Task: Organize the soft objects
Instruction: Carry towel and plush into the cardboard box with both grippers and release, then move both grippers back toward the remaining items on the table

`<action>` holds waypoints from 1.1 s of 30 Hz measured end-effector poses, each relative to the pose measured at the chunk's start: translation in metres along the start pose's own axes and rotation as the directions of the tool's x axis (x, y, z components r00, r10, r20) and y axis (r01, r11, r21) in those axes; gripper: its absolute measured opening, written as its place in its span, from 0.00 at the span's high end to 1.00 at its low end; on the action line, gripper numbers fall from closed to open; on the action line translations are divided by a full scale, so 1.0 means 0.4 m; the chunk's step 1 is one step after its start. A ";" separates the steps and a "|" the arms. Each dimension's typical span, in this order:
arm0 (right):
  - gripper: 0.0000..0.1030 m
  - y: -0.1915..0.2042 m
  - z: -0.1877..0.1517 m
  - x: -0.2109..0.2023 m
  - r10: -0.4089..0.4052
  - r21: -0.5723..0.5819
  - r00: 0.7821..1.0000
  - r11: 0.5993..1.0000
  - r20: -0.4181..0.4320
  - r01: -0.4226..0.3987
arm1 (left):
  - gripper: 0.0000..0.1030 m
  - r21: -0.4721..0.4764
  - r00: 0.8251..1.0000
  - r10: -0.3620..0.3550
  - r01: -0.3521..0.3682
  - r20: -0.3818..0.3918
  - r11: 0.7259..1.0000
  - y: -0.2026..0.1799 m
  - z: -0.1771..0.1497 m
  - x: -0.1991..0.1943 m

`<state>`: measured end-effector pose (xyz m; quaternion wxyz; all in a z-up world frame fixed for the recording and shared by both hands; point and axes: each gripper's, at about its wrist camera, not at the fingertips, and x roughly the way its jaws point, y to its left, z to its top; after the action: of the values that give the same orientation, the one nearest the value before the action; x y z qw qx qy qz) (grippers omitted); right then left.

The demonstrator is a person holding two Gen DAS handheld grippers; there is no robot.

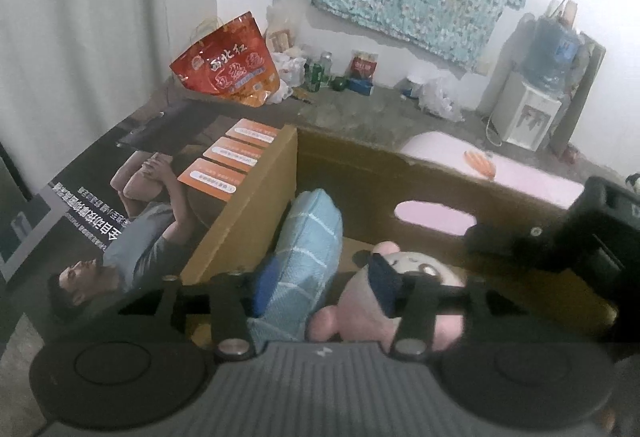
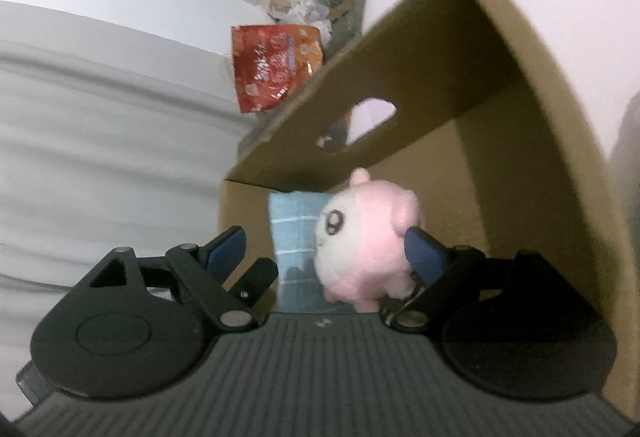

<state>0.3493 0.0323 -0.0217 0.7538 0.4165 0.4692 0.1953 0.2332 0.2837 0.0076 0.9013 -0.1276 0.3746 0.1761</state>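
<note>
Pink and close under both cameras, the plush toy (image 2: 366,237) sits inside the cardboard box (image 2: 520,141), just beside the folded blue towel (image 2: 294,233) that leans in the box's corner. My right claw (image 2: 326,251) stands wide, its left pad well clear of the toy and its right pad (image 2: 424,255) touching or nearly touching the toy's back; I read that as a release, not a grip. My left claw (image 1: 324,283) is about half open and straddles both the towel (image 1: 308,249) and the toy (image 1: 404,277); neither pad seems to press on either one.

Risks as I judge them: the toy looks perched, tilted against the towel, so it may roll or tumble face-down when I pull the right claw back, especially if that right pad drags the fur. The left claw could snag the towel and unfold it on the way out. The two claws are crowded in one box, with the right one's black body (image 1: 600,233) near the far wall, so they may knock together or shove the light box.

I can't see the box floor under the toy, so I can't tell whether it rests there or on the towel. The towel's lower end is hidden behind the claws. Both views are soft and blurred, and what the box stands on is hidden.
</note>
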 end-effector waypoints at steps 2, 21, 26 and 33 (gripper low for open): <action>0.16 -0.004 0.007 -0.046 0.030 -0.002 1.000 1.000 0.009 -0.030 | 0.42 -0.007 1.000 -0.011 0.011 0.014 1.000 -0.001 0.004 -0.030; 0.16 -0.166 -0.047 -0.784 0.332 -0.202 0.934 0.932 0.131 -0.302 | 0.09 0.120 0.957 -0.281 0.271 0.074 0.955 -0.150 -0.167 -0.483; 0.15 -0.316 -0.105 -1.008 0.246 -0.232 0.935 0.954 0.254 -0.188 | 0.02 0.202 0.901 -0.430 0.412 0.053 0.888 -0.255 -0.291 -0.567; 0.14 -0.533 -0.222 -1.220 0.092 -0.164 0.903 0.986 0.420 -0.024 | 0.02 0.312 0.846 -0.533 0.503 0.014 0.806 -0.393 -0.430 -0.618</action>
<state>0.0158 -0.3857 0.0521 0.8619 0.4030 0.2641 0.1580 0.0272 0.0241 0.0831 0.9414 -0.0792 0.3016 -0.1286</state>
